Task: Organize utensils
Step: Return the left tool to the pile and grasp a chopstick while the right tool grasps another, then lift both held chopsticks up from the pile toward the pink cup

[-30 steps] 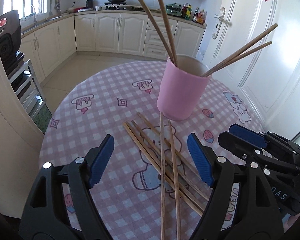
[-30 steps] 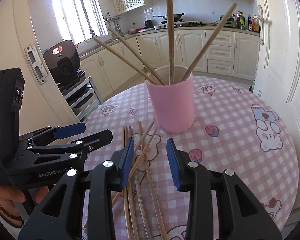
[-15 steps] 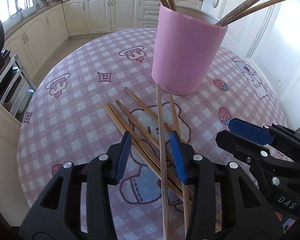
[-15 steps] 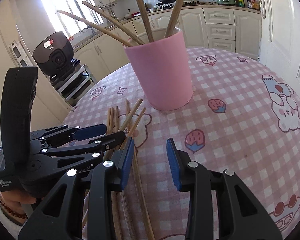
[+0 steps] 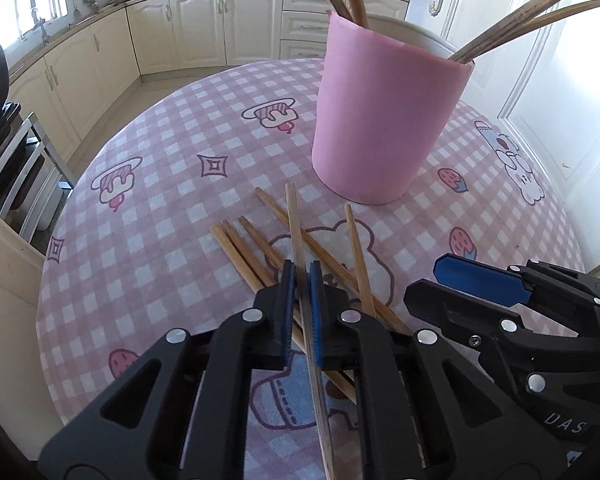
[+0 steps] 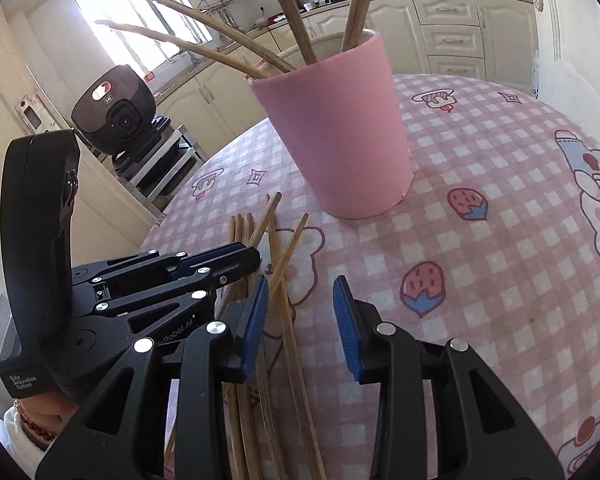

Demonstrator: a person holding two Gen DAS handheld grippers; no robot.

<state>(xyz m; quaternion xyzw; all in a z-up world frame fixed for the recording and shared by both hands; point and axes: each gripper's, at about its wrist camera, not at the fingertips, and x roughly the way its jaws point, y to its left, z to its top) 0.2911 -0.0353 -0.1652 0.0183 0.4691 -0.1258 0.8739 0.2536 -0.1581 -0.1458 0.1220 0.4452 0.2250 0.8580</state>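
A pink cup [image 5: 388, 120] stands on the round checked table [image 5: 160, 184] with several wooden chopsticks leaning out of it. Several more chopsticks [image 5: 256, 256] lie loose in front of it. My left gripper [image 5: 301, 312] is shut on one chopstick [image 5: 296, 236] that points toward the cup. It also shows in the right wrist view [image 6: 228, 256], low over the pile. My right gripper [image 6: 300, 320] is open and empty above the loose chopsticks [image 6: 288, 320], just right of the left gripper. The cup also shows there [image 6: 336, 128].
Kitchen cabinets [image 5: 188, 28] and a stove counter run behind the table. A black appliance on a metal rack [image 6: 116, 116] stands to the left. A white door [image 5: 560, 80] is at the right. The table edge drops off on the left.
My left gripper dropped toward the pile and closed from wide open onto one chopstick. The right gripper came closer to the cup and stayed open.
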